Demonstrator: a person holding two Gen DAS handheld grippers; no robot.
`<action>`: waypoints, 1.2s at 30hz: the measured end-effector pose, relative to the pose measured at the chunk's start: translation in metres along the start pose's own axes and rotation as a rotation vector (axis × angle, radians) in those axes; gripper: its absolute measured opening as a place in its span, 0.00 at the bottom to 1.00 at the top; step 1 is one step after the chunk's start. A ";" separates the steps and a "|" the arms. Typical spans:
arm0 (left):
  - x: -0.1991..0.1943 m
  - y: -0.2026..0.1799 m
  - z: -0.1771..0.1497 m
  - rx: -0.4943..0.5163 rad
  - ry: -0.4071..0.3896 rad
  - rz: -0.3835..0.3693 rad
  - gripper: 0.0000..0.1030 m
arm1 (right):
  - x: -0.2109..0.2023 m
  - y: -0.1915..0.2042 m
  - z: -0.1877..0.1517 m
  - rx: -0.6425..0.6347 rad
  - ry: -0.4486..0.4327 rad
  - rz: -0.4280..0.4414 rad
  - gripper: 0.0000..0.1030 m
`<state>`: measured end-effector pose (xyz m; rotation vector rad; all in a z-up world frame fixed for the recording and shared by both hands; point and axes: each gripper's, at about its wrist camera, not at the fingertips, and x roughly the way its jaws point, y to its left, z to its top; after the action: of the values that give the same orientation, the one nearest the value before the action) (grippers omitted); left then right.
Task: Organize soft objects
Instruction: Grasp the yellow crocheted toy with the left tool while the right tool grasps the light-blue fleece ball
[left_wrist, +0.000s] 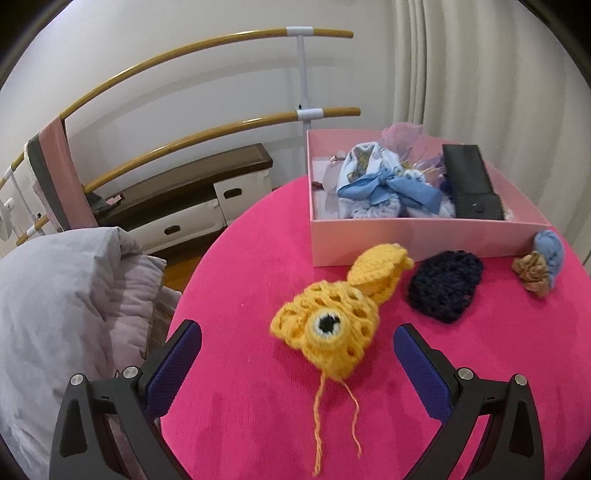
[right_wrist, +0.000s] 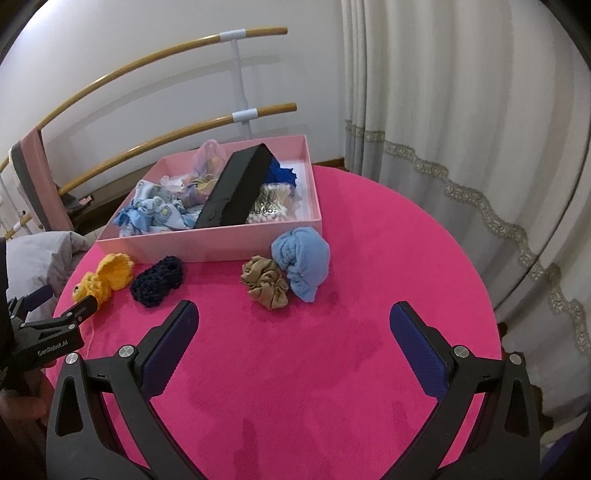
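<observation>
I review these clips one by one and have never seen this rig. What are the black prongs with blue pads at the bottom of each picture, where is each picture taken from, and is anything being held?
The prongs are two-finger grippers, one in each of a person's hands; there is no robot arm. Each picture comes from a fisheye camera on one gripper, looking along its fingers. The left gripper is open and holds nothing; the yellow crocheted piece with a black eye lies between its fingers. The right gripper is also open and empty, over bare pink round table. Also on the table: a dark navy crocheted piece, a tan fabric scrunchie and a light blue cloth bundle. Behind them stands a pink open box, already holding cloth items and a black case.
</observation>
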<state>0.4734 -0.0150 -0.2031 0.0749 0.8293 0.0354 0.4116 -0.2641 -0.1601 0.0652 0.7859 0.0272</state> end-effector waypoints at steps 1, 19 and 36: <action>0.006 -0.001 0.002 0.003 0.003 0.000 1.00 | 0.003 -0.001 0.002 0.001 0.004 0.000 1.00; 0.056 -0.016 0.019 -0.017 0.072 -0.101 0.27 | 0.063 -0.029 0.025 0.092 0.061 0.030 0.94; 0.050 -0.016 0.012 -0.044 0.057 -0.112 0.27 | 0.094 -0.029 0.025 0.091 0.100 0.093 0.32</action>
<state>0.5163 -0.0283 -0.2333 -0.0141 0.8885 -0.0501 0.4959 -0.2893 -0.2106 0.1874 0.8839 0.0838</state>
